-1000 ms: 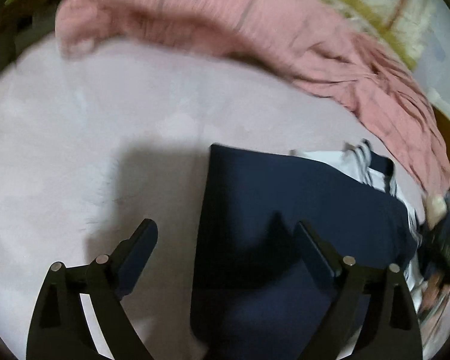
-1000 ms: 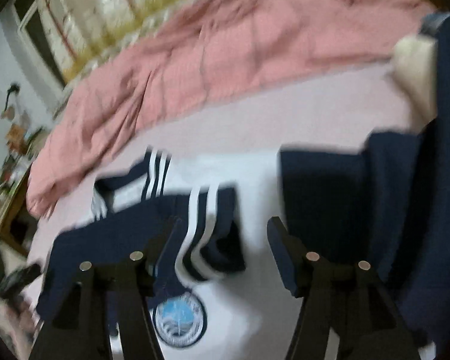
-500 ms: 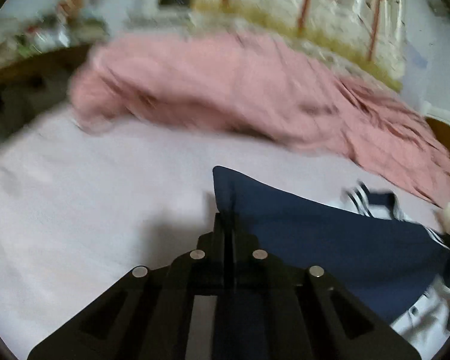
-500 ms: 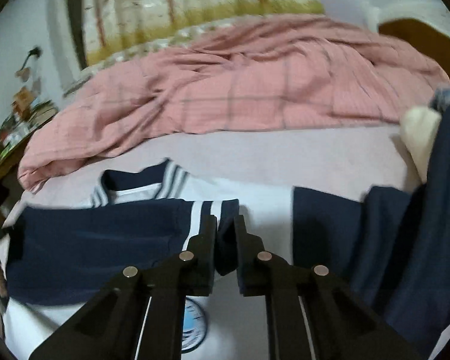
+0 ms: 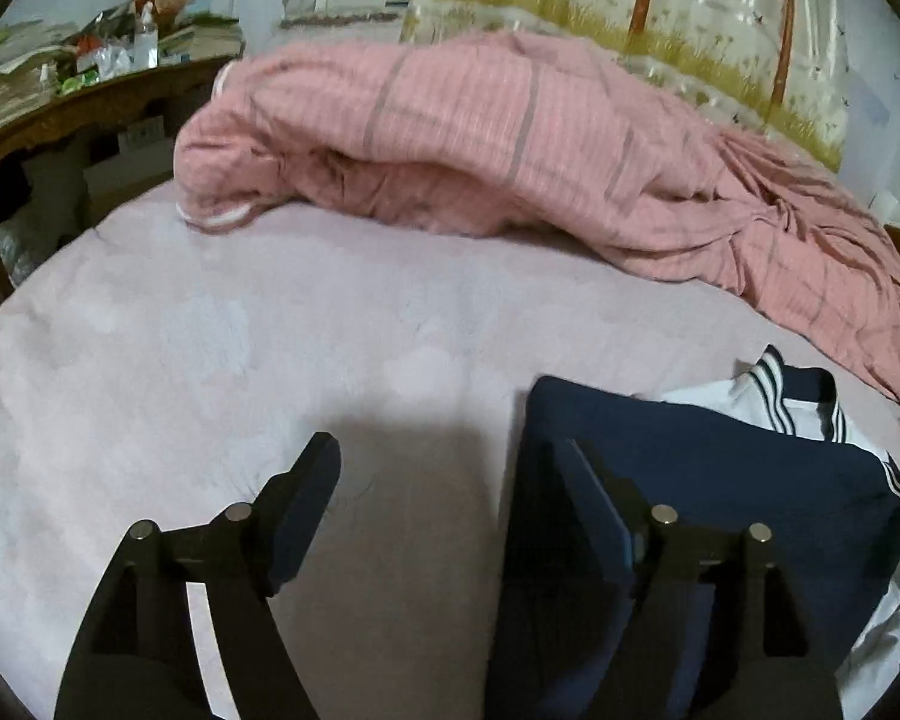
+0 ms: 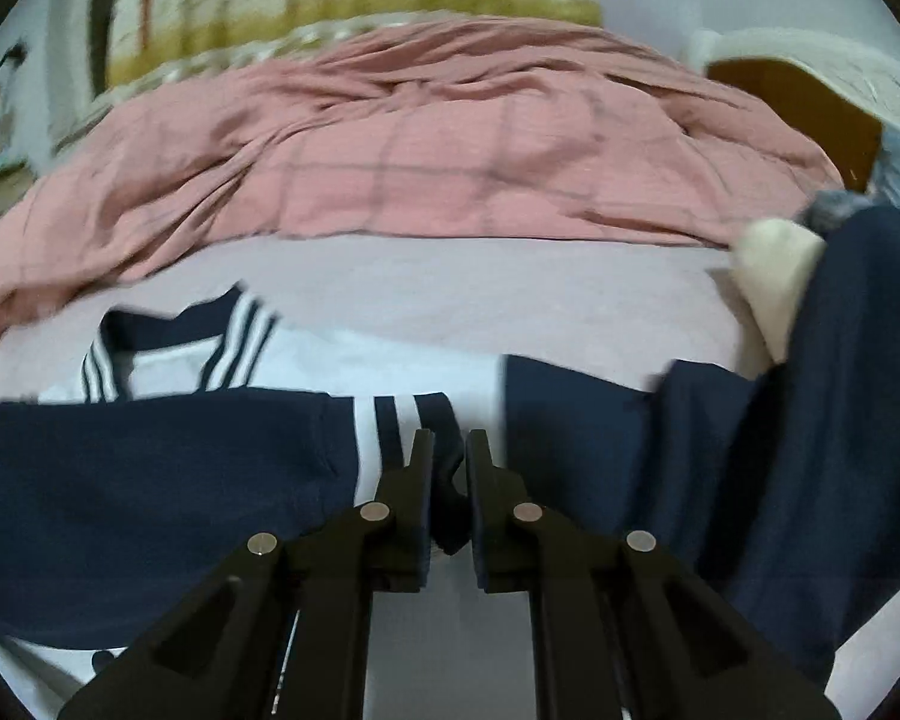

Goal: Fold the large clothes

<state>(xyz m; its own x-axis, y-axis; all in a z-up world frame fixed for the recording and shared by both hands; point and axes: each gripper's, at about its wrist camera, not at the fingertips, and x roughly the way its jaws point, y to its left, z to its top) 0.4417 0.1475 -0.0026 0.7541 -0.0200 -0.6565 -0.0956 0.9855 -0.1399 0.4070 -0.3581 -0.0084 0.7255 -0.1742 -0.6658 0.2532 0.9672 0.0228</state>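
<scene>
A navy and white jacket (image 5: pixel 720 468) with white stripes lies on the pale pink bed sheet (image 5: pixel 270 324). Its navy sleeve is folded across the white body. My left gripper (image 5: pixel 450 480) is open at the sleeve's folded left edge; its right finger rests over the navy cloth, its left finger over bare sheet. In the right wrist view the jacket (image 6: pixel 150 468) spreads to the left. My right gripper (image 6: pixel 450 450) is nearly shut, pinching the navy striped cuff (image 6: pixel 444 420).
A crumpled pink checked quilt (image 5: pixel 510 138) lies across the back of the bed and also shows in the right wrist view (image 6: pixel 420 150). A cluttered wooden desk (image 5: pixel 60 102) stands far left. A person's navy trouser leg (image 6: pixel 840 420) and white sock (image 6: pixel 774 276) are at right.
My left gripper, shut on the sleeve's edge half a second ago, has opened and let it go. My right gripper stays closed on the cuff and has shifted slightly.
</scene>
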